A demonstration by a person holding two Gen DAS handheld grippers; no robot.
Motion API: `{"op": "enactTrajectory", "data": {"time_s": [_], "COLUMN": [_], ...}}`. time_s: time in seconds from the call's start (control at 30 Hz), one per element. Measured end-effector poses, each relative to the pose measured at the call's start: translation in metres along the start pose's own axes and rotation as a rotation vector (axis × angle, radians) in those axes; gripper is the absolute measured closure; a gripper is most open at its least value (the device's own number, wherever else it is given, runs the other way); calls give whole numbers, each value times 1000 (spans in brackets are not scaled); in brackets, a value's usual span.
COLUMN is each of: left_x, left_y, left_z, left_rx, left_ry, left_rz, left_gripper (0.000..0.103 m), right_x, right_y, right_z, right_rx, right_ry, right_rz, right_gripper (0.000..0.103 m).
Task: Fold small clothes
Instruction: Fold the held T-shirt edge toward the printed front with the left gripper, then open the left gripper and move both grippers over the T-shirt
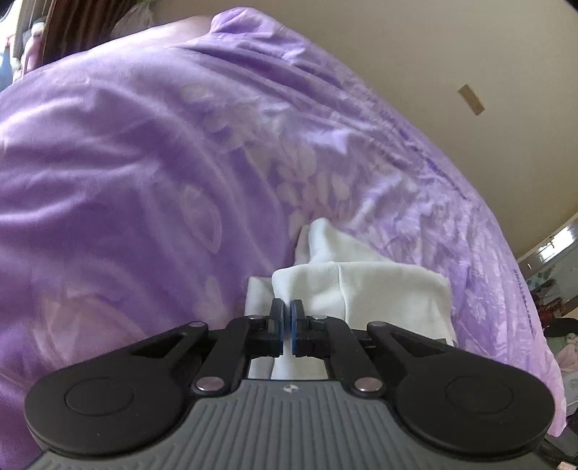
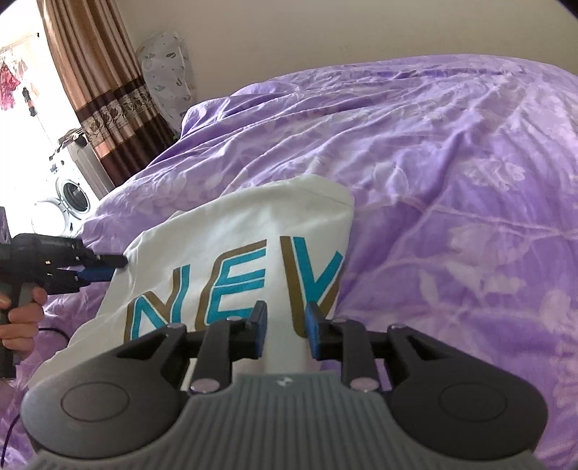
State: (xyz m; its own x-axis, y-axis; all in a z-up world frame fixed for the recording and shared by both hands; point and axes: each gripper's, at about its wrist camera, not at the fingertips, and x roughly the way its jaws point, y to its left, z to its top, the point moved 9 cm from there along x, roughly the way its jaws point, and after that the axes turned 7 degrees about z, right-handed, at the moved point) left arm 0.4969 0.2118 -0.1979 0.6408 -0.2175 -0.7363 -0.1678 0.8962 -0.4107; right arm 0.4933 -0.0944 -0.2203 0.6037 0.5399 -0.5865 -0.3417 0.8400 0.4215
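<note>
— While the shirt lay on the purple bedspread, where exactly did it sit?

— Near the bed's left edge in the right wrist view, on the side toward the curtain and the washing machine. It was white, folded over, with big teal letters "NEV" facing up.

— And the left gripper?

— Its blue pads were pressed together on a fold of the white cloth (no gap showed between them in its own view). From the right wrist view its tip met the shirt's left edge, with a hand wrapped round the handle.

— The right gripper?

— Partly open. Its jaws stood apart over the shirt's near edge, white cloth visible in the gap, but neither pad pressed on it.

— Anything else on the bed?

— A patterned pillow stood at the far corner against the wall.
</note>
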Motion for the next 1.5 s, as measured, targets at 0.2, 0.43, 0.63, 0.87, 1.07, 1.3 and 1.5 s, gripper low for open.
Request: {"op": "enactTrajectory", "data": {"time_s": [0.2,0.43,0.63,0.87,1.07,1.3,1.5], "left_x": [26,-1,-71,-95,-67,-88,-105], "left_y": [-1,-11,-45,-49,-5,-21,-30], "left_z": [-15,-10,-48,-120,-142,-132,-79], "left_rx": [230,248,374,526,379,426,304], "left_ry": [49,73,48,101,174,155,25], "left_rz": [163,222,219,323,305,302,159], "left_gripper": [101,95,95,96,97,93,58], "right_x": [18,-6,-41,-60,-35,-48,-73], "right_y": [3,11,38,66,65,59,47], "right_z": [-18,-18,-45,-84,-131,-121,-69], "right_rx": [-45,-34,-56,-182,-262,-195,-74], "right_ry": [35,12,44,107,173,174,40], "right_rz": [25,38,58,31,9,56,146], "right_gripper": [85,82,81,80,76,75,54]}}
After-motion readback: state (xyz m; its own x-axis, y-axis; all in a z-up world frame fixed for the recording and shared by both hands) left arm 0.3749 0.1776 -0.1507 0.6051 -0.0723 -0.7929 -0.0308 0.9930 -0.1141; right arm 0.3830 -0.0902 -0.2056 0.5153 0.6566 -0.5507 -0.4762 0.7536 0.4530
